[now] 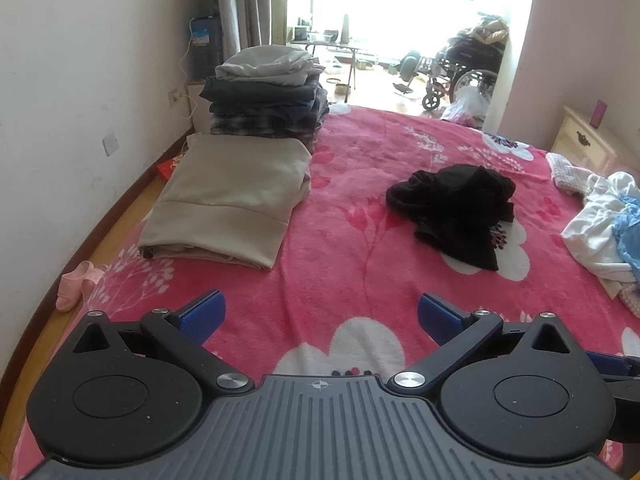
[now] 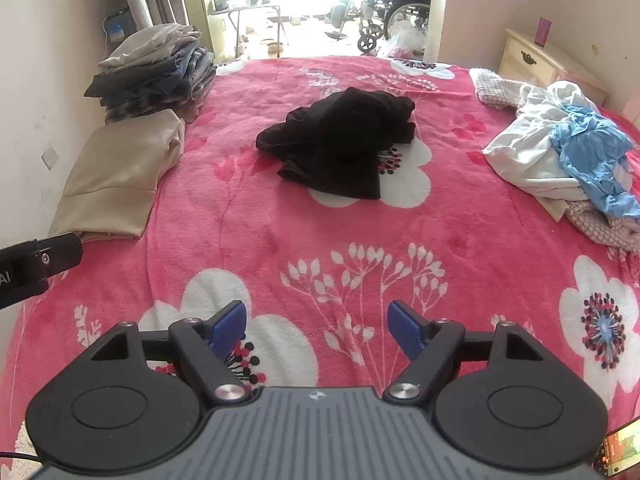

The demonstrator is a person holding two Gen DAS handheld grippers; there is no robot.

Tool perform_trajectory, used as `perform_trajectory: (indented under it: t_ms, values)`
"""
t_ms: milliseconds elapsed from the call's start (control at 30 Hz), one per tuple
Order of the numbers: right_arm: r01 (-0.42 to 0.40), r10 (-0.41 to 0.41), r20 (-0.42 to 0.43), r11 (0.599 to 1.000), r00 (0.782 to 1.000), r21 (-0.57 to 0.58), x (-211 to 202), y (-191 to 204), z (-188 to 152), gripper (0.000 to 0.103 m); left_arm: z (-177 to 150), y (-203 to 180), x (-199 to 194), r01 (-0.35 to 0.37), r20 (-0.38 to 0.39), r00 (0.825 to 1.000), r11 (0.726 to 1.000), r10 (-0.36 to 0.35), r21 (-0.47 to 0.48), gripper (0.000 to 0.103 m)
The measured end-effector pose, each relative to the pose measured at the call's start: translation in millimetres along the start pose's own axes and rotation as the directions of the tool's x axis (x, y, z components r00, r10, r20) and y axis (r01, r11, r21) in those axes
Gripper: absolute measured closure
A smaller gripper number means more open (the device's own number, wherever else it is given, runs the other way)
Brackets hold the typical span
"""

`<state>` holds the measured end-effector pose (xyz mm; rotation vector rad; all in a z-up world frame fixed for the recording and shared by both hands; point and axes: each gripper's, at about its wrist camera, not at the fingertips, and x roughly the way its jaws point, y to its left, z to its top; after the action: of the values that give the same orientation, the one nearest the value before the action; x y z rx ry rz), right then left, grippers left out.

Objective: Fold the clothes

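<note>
Pink fleece blanket (image 2: pixel 280 240) printed with white flowers covers the whole bed and fills both wrist views. On its left edge, against the wall, sits a tall stack of folded clothes (image 1: pixel 266 94) in grey, dark blue and plaid, and just in front of it, touching its base, lies a folded beige garment (image 1: pixel 232 204), flat and squared off. At the right edge of the bed a loose heap of white and light blue clothes (image 2: pixel 560 152) lies unfolded, with a knitted piece beside it. Near the middle of the blanket, well apart from both piles, a black garment (image 2: pixel 344 144) lies crumpled in a low mound across one of the white flowers. Beyond the foot of the bed a wheelchair (image 1: pixel 464 68) stands in the bright doorway, and a cream nightstand (image 2: pixel 536 60) is at the right wall. Pink slippers (image 1: pixel 76 284) rest on the wooden floor by the left side. The left gripper (image 1: pixel 320 316) hangs over bare blanket, its blue fingers (image 1: pixel 204 316) spread wide with nothing between them. The right gripper (image 2: pixel 318 328) likewise hovers above the blanket, fingers (image 2: pixel 406 332) apart and empty, the black garment ahead of it
</note>
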<state>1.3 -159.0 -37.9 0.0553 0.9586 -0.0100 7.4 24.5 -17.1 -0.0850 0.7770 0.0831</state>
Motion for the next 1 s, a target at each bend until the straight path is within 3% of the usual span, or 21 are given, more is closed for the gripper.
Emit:
perform_trajectory:
  t_ms: [1000]
  values:
    - [0.014,-0.014,-0.013,1.000,1.000,-0.020,8.0,6.4,2.0,0.022,1.9,3.9,6.8,-0.007,-0.020,1.000,1.000,0.007,-0.012,0.000]
